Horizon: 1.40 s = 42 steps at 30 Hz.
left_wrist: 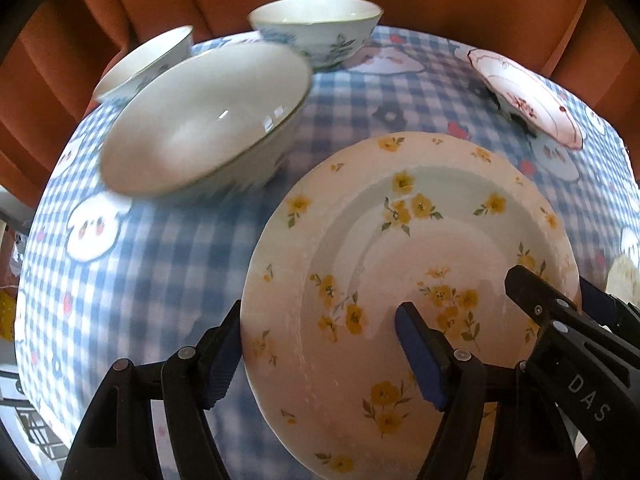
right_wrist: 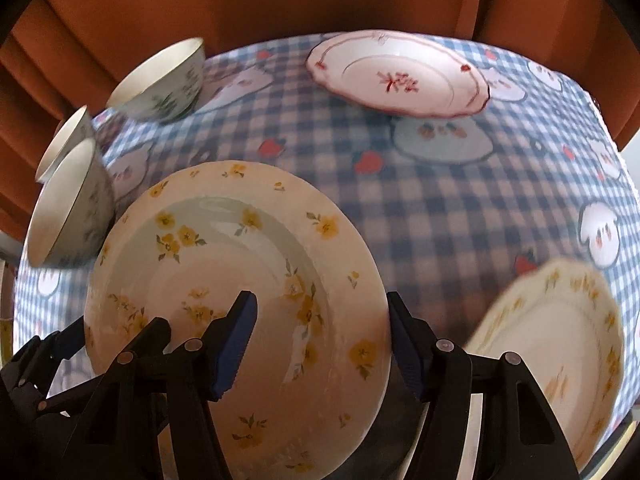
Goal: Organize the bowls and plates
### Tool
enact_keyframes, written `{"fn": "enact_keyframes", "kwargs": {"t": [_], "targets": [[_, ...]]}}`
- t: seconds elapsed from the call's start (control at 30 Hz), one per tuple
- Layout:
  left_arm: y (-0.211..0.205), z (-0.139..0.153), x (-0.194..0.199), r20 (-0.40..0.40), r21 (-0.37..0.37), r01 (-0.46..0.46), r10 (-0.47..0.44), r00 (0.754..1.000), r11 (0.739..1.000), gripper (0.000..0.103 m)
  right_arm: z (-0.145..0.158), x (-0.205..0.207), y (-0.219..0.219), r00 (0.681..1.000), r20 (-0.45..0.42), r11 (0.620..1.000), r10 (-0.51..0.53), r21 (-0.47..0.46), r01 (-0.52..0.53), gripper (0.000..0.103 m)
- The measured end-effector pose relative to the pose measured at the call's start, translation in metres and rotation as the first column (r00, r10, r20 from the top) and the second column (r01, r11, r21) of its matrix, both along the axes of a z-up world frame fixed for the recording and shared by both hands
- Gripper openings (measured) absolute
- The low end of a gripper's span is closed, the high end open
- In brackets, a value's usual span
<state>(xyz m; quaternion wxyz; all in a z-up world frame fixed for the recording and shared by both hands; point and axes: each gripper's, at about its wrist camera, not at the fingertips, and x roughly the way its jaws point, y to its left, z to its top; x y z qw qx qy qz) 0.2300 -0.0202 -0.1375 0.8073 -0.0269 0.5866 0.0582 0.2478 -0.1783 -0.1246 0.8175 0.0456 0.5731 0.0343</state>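
Low in both wrist frames sits the yellow-flowered plate (left_wrist: 408,280), flat on the checked counter (left_wrist: 160,260), and both tools straddle its rim from opposite sides. Left tool (left_wrist: 320,356): one pad sits outside the plate's left edge, the other over the inner well, so the rim lies between the pads; whether they press on it I cannot tell. Right tool (right_wrist: 320,344) does the same at the plate's right edge, one pad over the well, one outside. Each tool points steeply down, and the right tool shows at the lower right of the left view.

Coming move, as I judge it, turns on both pairs flanking the rim across the plate's width, for a two-handed lift.

Beyond: large bowl (left_wrist: 204,120) upper left, two smaller bowls (left_wrist: 316,24) behind, red-patterned plate (right_wrist: 400,76) at top, another yellow plate (right_wrist: 552,344) lower right.
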Motion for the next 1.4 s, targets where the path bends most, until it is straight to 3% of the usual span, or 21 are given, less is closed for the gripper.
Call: {"fn": "enact_keyframes", "kwargs": {"t": [0.3,0.47,0.87,1.17,1.4], "targets": [[0.017,0.002,-0.029,-0.024,-0.024,0.024,-0.025,0.999,0.999,0.072,0.002,-0.04,0.022,0.998,-0.049,1.0,0.029,0.009,-0.028,0.067],[0.024,0.002,-0.031,-0.006,-0.071,-0.002,0.002,1.0,0.998,0.069,-0.004,-0.033,0.02,0.998,-0.055,0.999,0.043,-0.02,-0.044,0.055],[0.023,0.005,-0.021,0.003,-0.024,0.039,-0.039,0.999,0.999,0.072,-0.004,-0.029,0.023,0.997,-0.061,0.998,0.048,-0.029,-0.05,0.058],[0.037,0.013,-0.046,-0.004,-0.05,0.088,-0.088,0.996,0.995,0.072,0.009,-0.058,0.037,0.997,-0.068,0.998,0.022,-0.061,-0.026,0.058],[0.039,0.03,-0.063,0.041,-0.059,0.152,-0.149,0.988,0.987,0.072,0.026,-0.085,0.042,0.999,-0.038,0.996,-0.027,-0.082,0.024,0.058]]}}
